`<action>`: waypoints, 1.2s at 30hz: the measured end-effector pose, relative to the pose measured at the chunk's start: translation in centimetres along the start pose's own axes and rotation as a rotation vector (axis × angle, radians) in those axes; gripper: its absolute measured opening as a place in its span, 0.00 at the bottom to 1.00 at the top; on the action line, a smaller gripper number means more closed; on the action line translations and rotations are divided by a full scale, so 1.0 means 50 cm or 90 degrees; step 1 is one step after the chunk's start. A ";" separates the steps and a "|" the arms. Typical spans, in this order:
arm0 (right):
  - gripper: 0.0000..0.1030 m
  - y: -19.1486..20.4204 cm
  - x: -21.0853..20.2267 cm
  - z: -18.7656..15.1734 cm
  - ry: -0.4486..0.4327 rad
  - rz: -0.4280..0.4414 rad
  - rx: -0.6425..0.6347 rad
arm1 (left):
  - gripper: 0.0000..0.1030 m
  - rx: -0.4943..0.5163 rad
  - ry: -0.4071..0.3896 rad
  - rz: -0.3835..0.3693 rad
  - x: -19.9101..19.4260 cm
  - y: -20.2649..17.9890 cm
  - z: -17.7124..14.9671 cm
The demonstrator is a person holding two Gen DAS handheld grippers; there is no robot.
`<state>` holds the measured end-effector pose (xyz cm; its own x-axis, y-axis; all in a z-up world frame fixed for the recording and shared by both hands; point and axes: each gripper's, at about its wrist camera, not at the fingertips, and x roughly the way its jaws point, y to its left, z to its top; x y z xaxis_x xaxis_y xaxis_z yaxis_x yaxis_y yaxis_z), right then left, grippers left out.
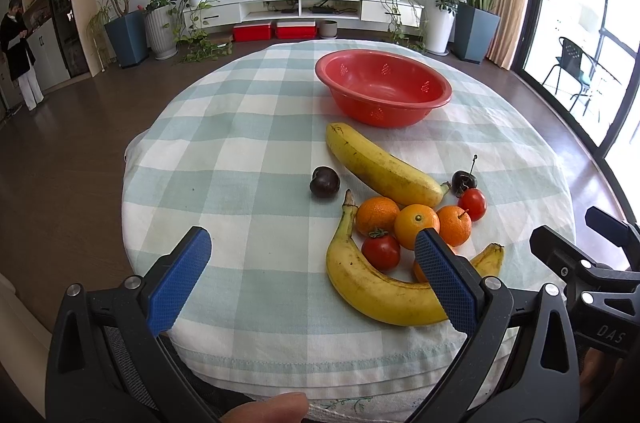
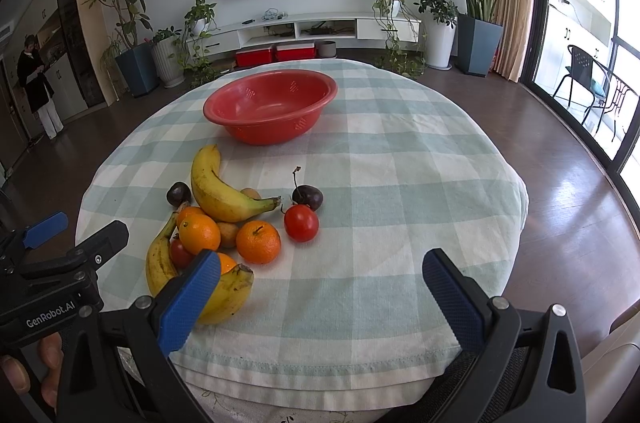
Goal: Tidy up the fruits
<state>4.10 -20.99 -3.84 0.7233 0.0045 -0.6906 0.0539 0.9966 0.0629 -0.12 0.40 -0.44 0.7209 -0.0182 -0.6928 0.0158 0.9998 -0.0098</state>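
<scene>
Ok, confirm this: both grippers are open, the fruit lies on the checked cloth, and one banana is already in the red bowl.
Not quite. The red bowl holds nothing; the right wrist view looks straight into it. Both bananas lie on the checked cloth with the other fruit. The rest stands: left gripper and right gripper are open.

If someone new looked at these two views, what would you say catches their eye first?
The empty red colander bowl stands out at the far side of the checked tablecloth. Nearer, left of centre in the right wrist view, lies a bright cluster of fruit: two bananas, oranges, tomatoes and dark cherries. Both blue-padded tongs, left and right, are open over the near edge.
</scene>
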 end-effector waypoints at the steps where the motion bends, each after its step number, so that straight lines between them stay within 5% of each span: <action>1: 1.00 0.000 0.000 0.000 0.000 0.000 0.000 | 1.00 -0.001 0.000 -0.001 0.000 0.000 0.000; 7: 1.00 0.000 -0.001 0.000 0.001 0.005 0.006 | 1.00 -0.012 -0.008 -0.018 0.000 0.009 -0.008; 13: 1.00 -0.017 -0.006 -0.011 -0.024 0.032 0.041 | 1.00 0.005 -0.028 -0.136 -0.003 0.022 -0.027; 19: 1.00 -0.052 -0.017 -0.015 -0.042 0.079 0.112 | 1.00 0.070 0.016 -0.110 -0.002 0.002 -0.051; 25: 1.00 -0.078 -0.009 -0.019 -0.024 0.098 0.134 | 1.00 0.032 0.074 -0.103 0.021 0.031 -0.050; 31: 1.00 -0.074 0.010 -0.022 0.007 0.122 0.110 | 1.00 0.042 0.079 -0.095 0.038 0.043 -0.032; 36: 0.97 -0.053 0.015 -0.026 0.012 0.138 0.073 | 0.96 0.068 0.089 -0.151 0.046 0.039 -0.017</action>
<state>3.61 -23.51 -5.46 0.7135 0.2199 -0.6653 -0.0226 0.9562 0.2918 0.97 2.31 -2.66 0.5867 -0.2426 -0.7726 0.2498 0.9618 -0.1122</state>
